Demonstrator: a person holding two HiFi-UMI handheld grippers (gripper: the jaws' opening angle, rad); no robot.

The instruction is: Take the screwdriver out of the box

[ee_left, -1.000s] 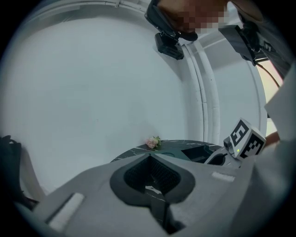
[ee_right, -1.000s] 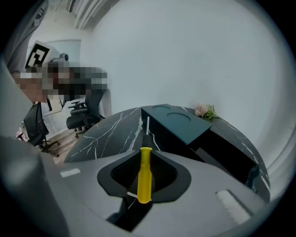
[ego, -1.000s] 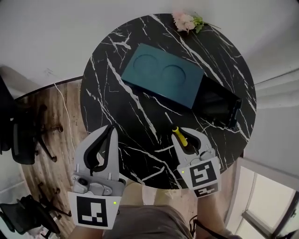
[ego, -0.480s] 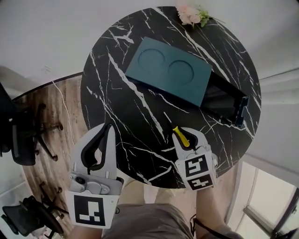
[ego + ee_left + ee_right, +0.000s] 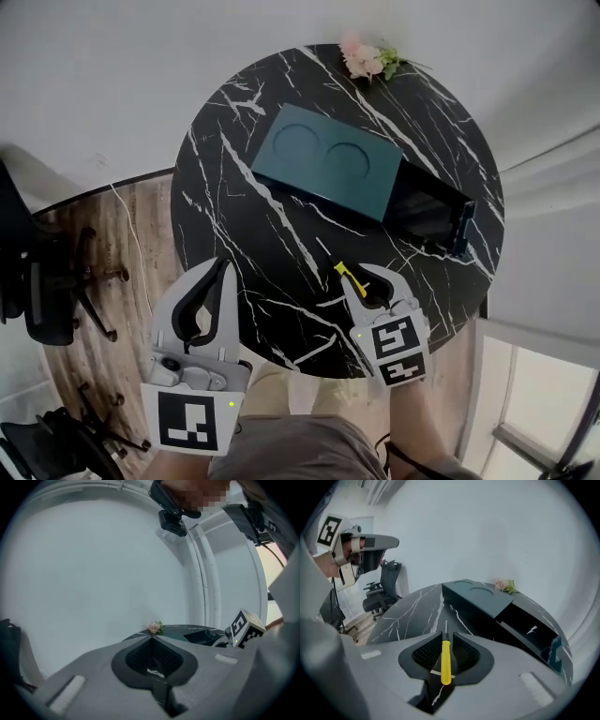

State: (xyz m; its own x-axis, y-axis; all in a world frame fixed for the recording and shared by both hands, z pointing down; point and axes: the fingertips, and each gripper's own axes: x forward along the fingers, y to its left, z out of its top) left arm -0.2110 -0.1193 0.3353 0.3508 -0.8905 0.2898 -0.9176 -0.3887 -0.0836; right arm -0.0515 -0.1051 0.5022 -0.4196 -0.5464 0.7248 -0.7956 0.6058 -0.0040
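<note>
Only the jaws of the right gripper [image 5: 446, 637] have moved: they have just eased a little apart, yet the slim yellow-handled screwdriver [image 5: 446, 663] is still pinched between them, its metal shaft pointing forward. It is already out of the dark teal rectangular box [image 5: 328, 159] and sits low over the near part of the round black marble table [image 5: 234, 216], I think so that it can be laid down there. Otherwise nothing differs from before. The left gripper [image 5: 217, 268], jaws together on nothing, waits beside the table's edge, probably because one hand is enough.
</note>
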